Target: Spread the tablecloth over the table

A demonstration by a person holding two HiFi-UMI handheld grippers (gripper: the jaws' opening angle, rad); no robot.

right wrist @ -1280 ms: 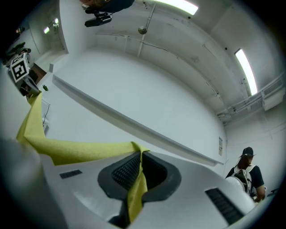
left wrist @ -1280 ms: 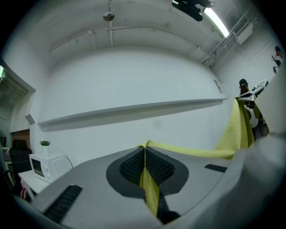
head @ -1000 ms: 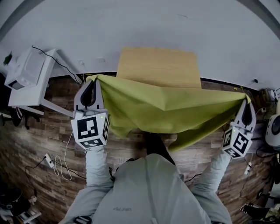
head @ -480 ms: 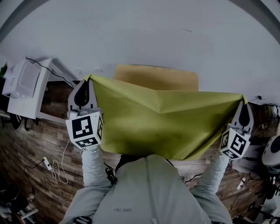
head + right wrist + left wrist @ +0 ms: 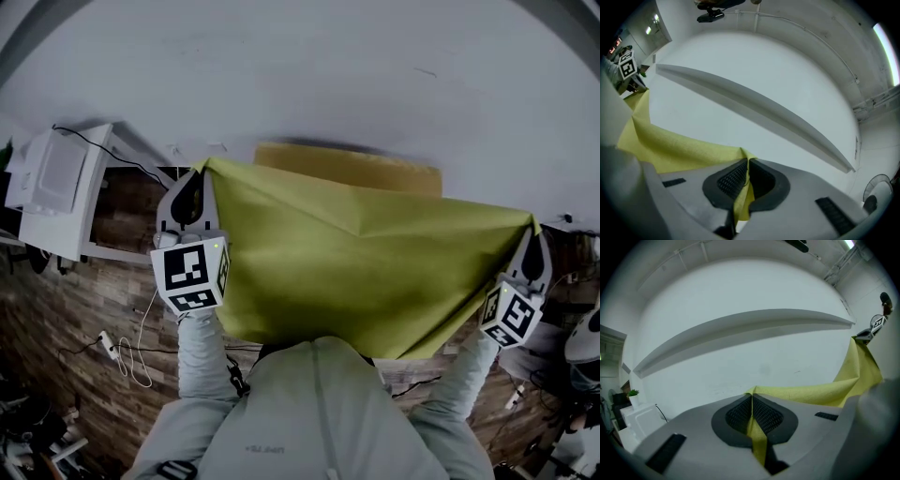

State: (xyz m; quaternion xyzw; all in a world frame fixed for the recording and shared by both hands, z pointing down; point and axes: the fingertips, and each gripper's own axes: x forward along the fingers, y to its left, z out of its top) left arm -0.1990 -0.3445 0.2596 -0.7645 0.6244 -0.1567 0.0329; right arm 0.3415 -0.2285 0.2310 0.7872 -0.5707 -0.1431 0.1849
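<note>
Your left claw (image 5: 199, 178) and right claw (image 5: 536, 234) pinch corners of the yellow-green fabric tablecloth (image 5: 356, 272) (taut, hiding most of the pale wooden counter (image 5: 361, 165)); lowering unevenly could drape it askew.

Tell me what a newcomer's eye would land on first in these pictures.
The yellow-green tablecloth fills the middle of the head view. It is stretched like a banner between the left gripper and the right gripper, each shut on an upper corner. Above its top edge shows a strip of the wooden table, against the pale wall.
</note>
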